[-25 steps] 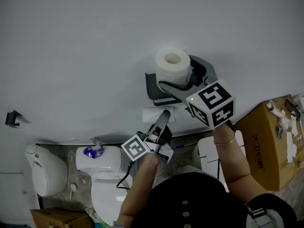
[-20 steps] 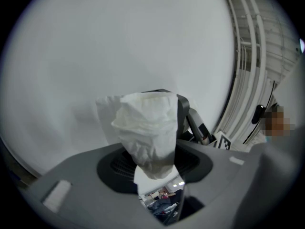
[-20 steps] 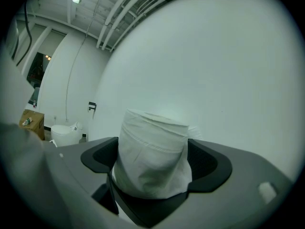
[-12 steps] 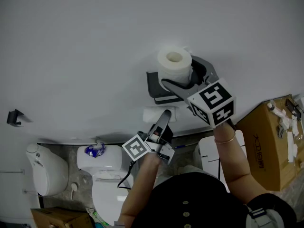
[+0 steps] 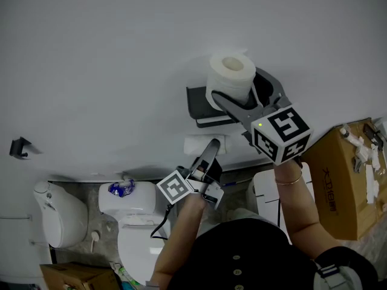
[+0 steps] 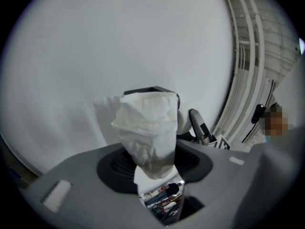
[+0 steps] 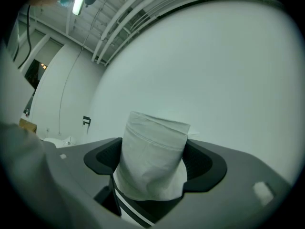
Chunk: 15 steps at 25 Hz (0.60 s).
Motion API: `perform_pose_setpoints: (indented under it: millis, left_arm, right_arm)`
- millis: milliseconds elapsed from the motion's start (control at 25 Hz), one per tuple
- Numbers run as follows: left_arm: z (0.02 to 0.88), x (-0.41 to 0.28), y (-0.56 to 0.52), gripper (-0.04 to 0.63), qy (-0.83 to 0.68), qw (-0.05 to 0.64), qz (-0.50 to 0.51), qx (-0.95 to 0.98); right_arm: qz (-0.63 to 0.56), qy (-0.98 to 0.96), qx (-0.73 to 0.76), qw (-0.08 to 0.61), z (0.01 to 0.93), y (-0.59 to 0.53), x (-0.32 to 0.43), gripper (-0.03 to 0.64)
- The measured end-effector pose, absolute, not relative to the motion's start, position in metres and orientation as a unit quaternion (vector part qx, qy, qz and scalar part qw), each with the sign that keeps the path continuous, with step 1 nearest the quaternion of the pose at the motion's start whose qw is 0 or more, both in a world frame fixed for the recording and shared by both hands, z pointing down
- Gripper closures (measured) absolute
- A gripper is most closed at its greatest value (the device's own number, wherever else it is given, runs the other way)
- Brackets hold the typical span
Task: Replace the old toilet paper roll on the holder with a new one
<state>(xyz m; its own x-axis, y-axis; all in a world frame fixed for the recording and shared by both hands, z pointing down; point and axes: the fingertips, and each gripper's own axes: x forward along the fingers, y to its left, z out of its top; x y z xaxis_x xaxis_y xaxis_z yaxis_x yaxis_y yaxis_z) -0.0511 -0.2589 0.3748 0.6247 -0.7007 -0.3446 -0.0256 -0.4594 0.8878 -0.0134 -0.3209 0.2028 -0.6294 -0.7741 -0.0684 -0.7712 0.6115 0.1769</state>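
Head view: right gripper (image 5: pixel 234 94), jaws just closing, clasps the full roll (image 5: pixel 230 71) above the holder (image 5: pixel 198 102).
Left gripper view: left gripper (image 6: pixel 152 165) pinches a crumpled roll (image 6: pixel 147 128).
Right gripper view: the full roll looks soft and light; squeeze its 2 sides gently.

White roll (image 5: pixel 230 80) upright near holder (image 5: pixel 199 101)

We wear a black top (image 5: pixel 242 252) with small pale buttons down its front, at six o'clock in the head view; a thin bracelet (image 5: pixel 289 179) circles the right wrist; a grey band (image 5: pixel 329 269) crosses the black cloth at five o'clock; the left gripper (image 5: pixel 210 148) and right gripper (image 5: pixel 242 92) are grey shells with dark ribbed pads; the left cube (image 5: pixel 175 188) and right cube (image 5: pixel 283 133) are white with black square markers, the right one with a green light; a black cable (image 5: pixel 162 219) trails from the left gripper.
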Motion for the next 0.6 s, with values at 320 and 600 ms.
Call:
perform_pose_setpoints:
  millis: [320, 600]
  left_arm:
    - [0.373, -0.038, -0.243, 0.396, -0.222, 0.466, -0.353, 0.780]
    - [0.373, -0.024, -0.231, 0.396, -0.213, 0.469, -0.335, 0.789]
  right_arm:
    - [-0.078, -0.879, 0.464, -0.077, 0.180, -0.299, 0.028, 0.218]
    - [-0.047, -0.850, 0.506, -0.142, 0.179, -0.280, 0.077, 0.218]
